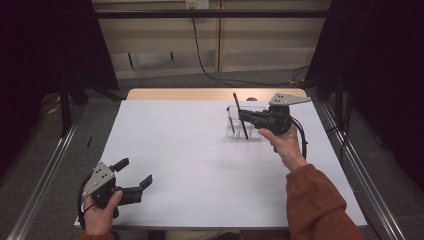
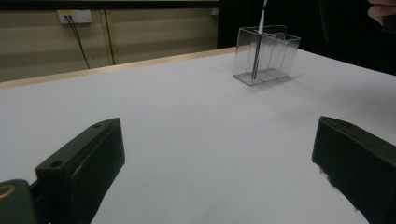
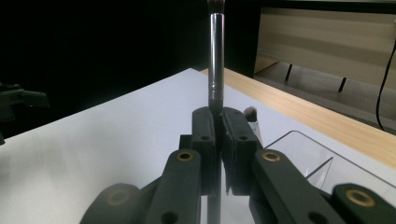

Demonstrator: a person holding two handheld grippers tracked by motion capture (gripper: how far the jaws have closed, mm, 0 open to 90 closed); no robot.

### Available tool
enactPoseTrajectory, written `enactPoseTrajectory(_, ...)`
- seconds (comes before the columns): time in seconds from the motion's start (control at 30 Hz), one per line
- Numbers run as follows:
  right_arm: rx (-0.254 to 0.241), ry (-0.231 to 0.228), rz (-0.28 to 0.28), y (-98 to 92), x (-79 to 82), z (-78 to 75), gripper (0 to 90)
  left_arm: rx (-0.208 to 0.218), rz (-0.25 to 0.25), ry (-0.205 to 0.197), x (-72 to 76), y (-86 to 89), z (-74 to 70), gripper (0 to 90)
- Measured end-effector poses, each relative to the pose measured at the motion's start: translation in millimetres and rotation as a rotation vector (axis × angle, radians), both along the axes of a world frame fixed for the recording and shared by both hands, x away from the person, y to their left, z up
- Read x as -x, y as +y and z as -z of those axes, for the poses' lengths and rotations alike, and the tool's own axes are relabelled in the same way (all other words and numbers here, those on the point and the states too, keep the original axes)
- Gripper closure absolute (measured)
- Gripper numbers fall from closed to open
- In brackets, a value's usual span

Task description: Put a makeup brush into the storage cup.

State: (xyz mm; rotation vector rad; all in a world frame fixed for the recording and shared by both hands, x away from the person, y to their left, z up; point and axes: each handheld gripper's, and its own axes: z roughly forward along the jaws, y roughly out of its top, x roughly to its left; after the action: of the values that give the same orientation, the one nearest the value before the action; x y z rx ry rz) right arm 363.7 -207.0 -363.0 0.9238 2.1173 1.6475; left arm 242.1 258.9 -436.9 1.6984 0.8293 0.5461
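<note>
The right gripper [image 3: 218, 140], jaws clamped on a makeup brush [image 3: 216, 70], is lowering it into the clear holder [image 1: 245, 120] at the far right, likely needing release next, while the left gripper [image 1: 134, 175] is idling near-left with jaws apart.

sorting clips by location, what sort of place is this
Probably a lab or recording room, not a home: a bare white table with dark curtains on both sides, a cable running across the grey floor from a wall socket, and metal rails beside the table.
</note>
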Motion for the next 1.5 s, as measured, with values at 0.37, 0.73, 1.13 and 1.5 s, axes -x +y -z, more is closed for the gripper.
enactPoseTrajectory(0.37, -0.004, -0.019, 0.022, 4.0, -13.0, -12.9, 84.4, -0.001, 0.000, 0.003, 0.0, -0.4, 0.0, 2.5)
enactPoseTrajectory(0.73, -0.002, -0.024, 0.043, 7.2, -29.5, -19.1, 84.4, -0.007, 0.010, 0.005, -1.0, -1.4, 0.5, 2.5)
enactPoseTrajectory(1.13, 0.006, -0.018, 0.060, 11.6, -45.3, -19.6, 84.4, -0.003, 0.010, 0.008, -1.9, -1.7, 0.7, 2.5)
enactPoseTrajectory(1.5, 0.007, -0.016, 0.091, 20.5, -66.4, -20.1, 84.3, 0.005, 0.012, 0.010, -2.4, -0.9, 0.5, 2.5)
